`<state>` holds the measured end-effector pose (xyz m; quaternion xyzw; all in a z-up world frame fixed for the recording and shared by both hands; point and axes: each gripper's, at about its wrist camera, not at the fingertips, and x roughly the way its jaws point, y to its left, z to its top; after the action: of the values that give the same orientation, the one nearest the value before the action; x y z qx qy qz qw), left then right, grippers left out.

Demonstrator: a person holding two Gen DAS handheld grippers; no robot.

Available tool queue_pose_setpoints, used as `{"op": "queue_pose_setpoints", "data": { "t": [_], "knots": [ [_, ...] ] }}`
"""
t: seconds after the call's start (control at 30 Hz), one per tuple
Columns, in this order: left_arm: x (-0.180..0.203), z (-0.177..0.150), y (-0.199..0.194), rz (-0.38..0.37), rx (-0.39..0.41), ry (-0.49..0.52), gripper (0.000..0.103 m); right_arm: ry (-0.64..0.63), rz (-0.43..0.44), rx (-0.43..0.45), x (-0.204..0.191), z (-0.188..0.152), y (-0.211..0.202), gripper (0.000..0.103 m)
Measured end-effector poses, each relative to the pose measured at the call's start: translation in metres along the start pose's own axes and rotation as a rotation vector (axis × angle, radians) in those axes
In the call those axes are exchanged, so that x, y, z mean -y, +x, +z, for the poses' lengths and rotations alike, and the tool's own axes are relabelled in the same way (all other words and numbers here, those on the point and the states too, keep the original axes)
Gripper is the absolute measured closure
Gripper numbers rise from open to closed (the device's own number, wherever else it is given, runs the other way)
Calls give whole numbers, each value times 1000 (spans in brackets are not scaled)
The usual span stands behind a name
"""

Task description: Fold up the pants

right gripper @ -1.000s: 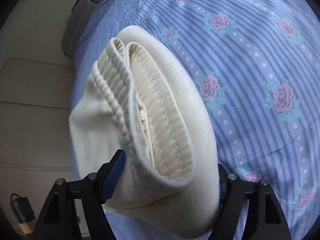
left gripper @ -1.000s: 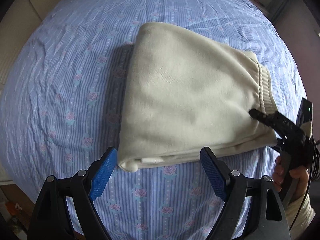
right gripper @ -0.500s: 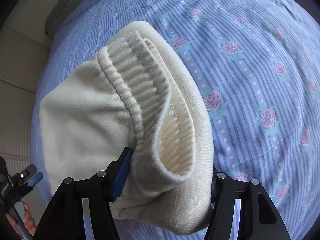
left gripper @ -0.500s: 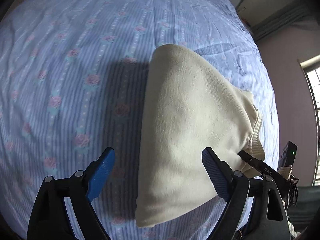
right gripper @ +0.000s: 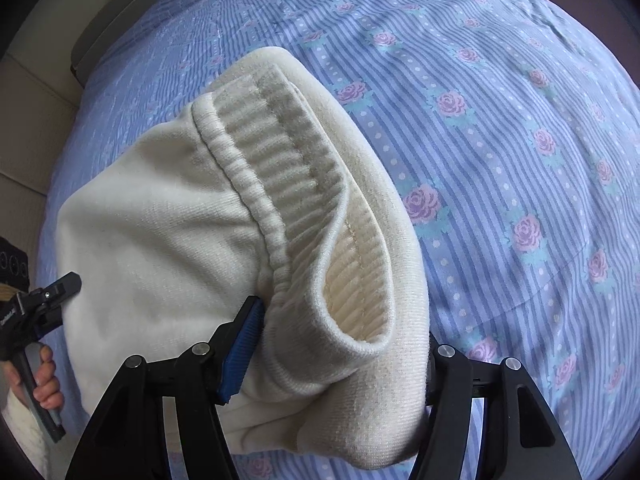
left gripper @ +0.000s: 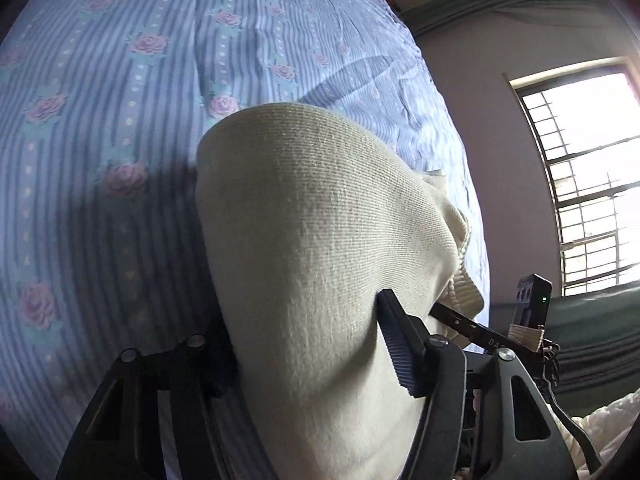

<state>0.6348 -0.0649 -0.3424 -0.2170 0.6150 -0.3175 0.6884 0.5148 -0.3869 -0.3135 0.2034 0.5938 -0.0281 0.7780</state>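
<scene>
The cream pants (left gripper: 320, 248) lie folded into a thick bundle on the blue flowered bedsheet (left gripper: 100, 120). My left gripper (left gripper: 312, 356) is shut on the bundle's smooth folded end; its left finger is hidden behind the cloth. In the right wrist view the pants (right gripper: 160, 232) show their ribbed waistband (right gripper: 296, 184), open towards the camera. My right gripper (right gripper: 332, 364) is shut on the waistband end, with cloth bulging over the right finger. The bundle seems lifted slightly at both ends.
The bedsheet (right gripper: 520, 140) stretches wide to the right of the pants. A barred window (left gripper: 580, 176) and a pink wall stand beyond the bed's far side. A grey headboard (right gripper: 120, 20) and beige floor lie past the bed's edge.
My left gripper has moved onto the folded end and shut on it; it was open and clear of the cloth before. The right gripper keeps its hold on the waistband end.
</scene>
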Motion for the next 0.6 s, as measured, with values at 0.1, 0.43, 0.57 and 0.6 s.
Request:
{"op": "queue_pose_setpoints", "data": {
  "t": [0.1, 0.43, 0.57, 0.6],
  "knots": [
    [-8, 9, 9, -70, -21, -40, 49, 3, -12, 4, -7, 1, 10, 39],
    [5, 24, 27, -10, -61, -120, 53, 41, 15, -3, -11, 4, 18, 36],
    [27, 16, 7, 47, -47, -124, 66, 19, 26, -33, -16, 9, 6, 52],
    [34, 13, 2, 55, -41, -118, 67, 6, 22, -35, -17, 11, 1, 54]
  ]
}}
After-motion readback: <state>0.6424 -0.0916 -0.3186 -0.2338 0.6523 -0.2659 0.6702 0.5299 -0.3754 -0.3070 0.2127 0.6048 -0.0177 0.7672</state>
